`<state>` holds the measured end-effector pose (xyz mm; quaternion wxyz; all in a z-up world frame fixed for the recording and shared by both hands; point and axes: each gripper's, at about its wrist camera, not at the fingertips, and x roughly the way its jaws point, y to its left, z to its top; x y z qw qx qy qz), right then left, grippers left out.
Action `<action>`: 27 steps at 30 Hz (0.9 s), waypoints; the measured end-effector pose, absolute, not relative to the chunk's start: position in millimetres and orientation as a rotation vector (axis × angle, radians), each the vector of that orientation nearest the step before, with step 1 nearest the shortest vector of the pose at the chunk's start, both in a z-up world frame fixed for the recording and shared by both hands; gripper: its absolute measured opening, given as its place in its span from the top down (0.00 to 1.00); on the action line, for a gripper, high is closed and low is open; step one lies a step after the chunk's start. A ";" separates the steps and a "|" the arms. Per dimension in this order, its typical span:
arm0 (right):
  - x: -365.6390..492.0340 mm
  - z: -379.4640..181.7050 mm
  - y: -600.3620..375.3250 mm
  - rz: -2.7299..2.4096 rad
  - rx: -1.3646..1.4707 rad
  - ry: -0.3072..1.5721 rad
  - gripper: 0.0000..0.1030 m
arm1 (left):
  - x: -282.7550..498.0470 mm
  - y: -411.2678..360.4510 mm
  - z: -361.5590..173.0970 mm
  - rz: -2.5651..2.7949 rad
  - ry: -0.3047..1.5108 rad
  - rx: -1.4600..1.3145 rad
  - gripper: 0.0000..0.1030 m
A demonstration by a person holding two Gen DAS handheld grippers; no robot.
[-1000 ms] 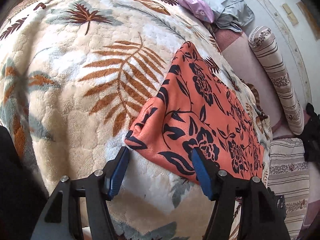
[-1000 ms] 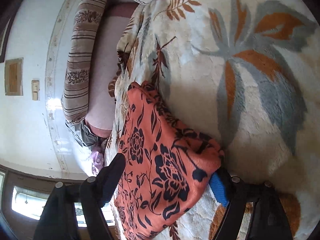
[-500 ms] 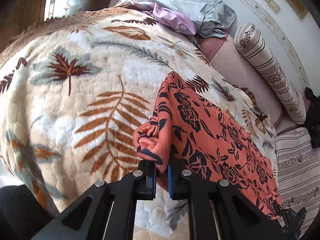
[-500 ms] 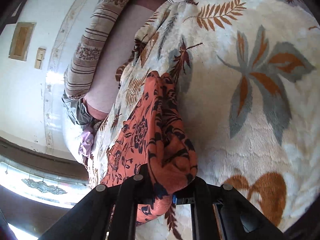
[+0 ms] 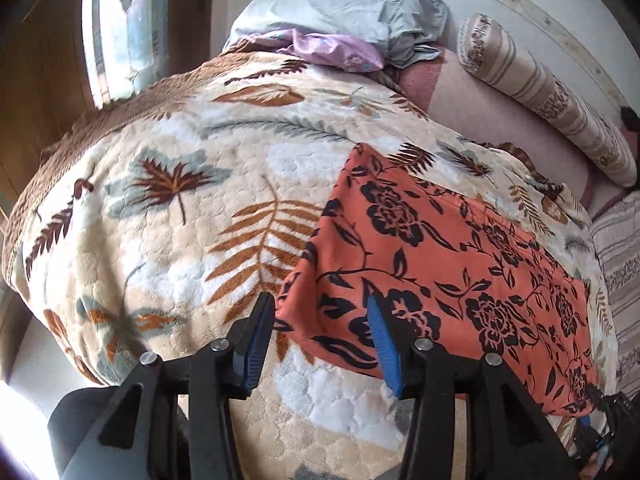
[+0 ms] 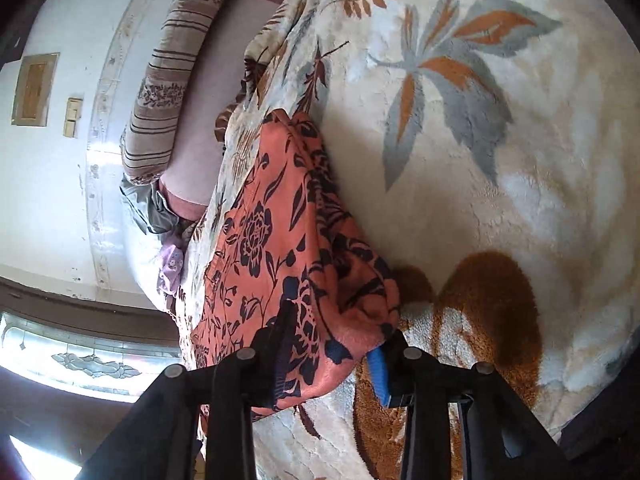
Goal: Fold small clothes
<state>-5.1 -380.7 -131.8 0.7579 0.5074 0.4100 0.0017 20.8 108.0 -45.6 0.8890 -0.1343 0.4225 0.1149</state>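
Note:
An orange cloth with a black flower print [image 5: 440, 260] lies folded flat on the leaf-patterned blanket [image 5: 180, 184]. My left gripper [image 5: 318, 304] stands over its near left corner. Its jaws are opening, and the corner lies loose between the blue pads [image 5: 384, 344] without being pressed. In the right wrist view the other end of the cloth [image 6: 272, 232] is bunched between the fingers of my right gripper [image 6: 340, 328]. Those jaws are opening too, and the fabric sags over the left finger, hiding its pad.
The blanket [image 6: 480, 160] covers a bed. At its head lie a grey pillow [image 5: 340, 8], a crumpled lilac cloth [image 5: 332, 50] and a striped bolster [image 5: 540, 92] on a pink sheet. A window [image 5: 116, 28] is at the left, past the blanket's brown edge.
Both grippers were open beside the cloth's corners, then shut on the bunched corners. Now both have parted again. The left end lies flat and the left gripper has risen and rolled.

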 end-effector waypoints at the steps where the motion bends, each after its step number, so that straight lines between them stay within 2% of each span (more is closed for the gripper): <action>1: -5.2 -132.8 -380.0 0.009 1.117 0.891 0.65 | 22.3 99.5 -43.1 0.229 0.871 -0.251 0.49; 10: -2.5 -132.4 -378.9 0.017 1.108 0.881 0.64 | 35.0 55.1 -48.0 0.172 0.916 -0.159 0.48; 22: 15.1 -138.4 -369.7 -0.002 1.101 0.903 0.65 | 39.8 51.6 -56.0 0.164 0.926 -0.131 0.48; 24: 18.5 -136.3 -367.3 -0.013 1.070 0.907 0.70 | 42.9 54.6 -59.2 0.170 0.944 -0.132 0.48; 25: 21.4 -133.9 -365.4 -0.017 1.040 0.913 0.74 | 43.6 56.8 -59.9 0.168 0.948 -0.140 0.48; 26: 24.5 -131.9 -363.6 -0.019 1.009 0.923 0.83 | 43.4 58.4 -59.7 0.169 0.945 -0.144 0.48; 27: 27.4 -130.0 -362.6 -0.022 0.988 0.929 0.85 | 42.9 59.1 -58.9 0.173 0.940 -0.142 0.48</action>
